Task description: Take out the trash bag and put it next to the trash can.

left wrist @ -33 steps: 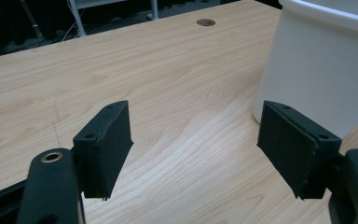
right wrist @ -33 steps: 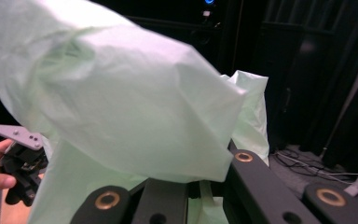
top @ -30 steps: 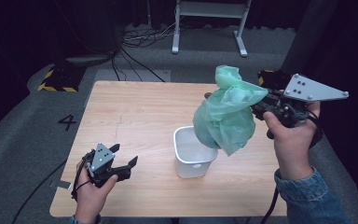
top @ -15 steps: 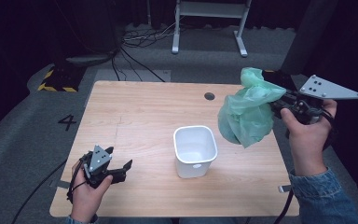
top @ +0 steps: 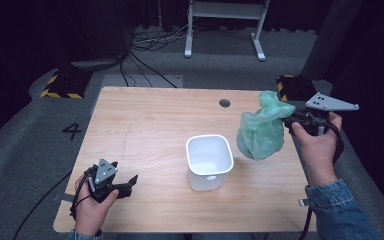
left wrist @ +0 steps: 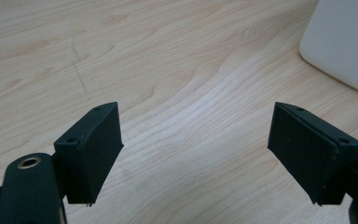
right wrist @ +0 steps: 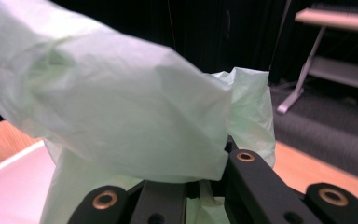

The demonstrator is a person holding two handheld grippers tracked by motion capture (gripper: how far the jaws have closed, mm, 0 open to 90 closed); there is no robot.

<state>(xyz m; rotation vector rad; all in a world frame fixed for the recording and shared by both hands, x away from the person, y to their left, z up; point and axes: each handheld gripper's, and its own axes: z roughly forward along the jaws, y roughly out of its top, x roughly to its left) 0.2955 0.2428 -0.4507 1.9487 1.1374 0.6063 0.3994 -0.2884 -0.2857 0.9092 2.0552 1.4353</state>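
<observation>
The green bag point(top: 261, 132) hangs above the table's right edge, its gathered top clamped in the right gripper point(top: 289, 115), clear of the white bin point(top: 209, 161). Thin film could slip or tear. The left gripper point(top: 130, 181), jaws apart and empty, rests near the front-left corner.

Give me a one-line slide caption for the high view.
Right gripper holds a green plastic bag aloft beside the white bin; left gripper rests open near the table edge.
</observation>
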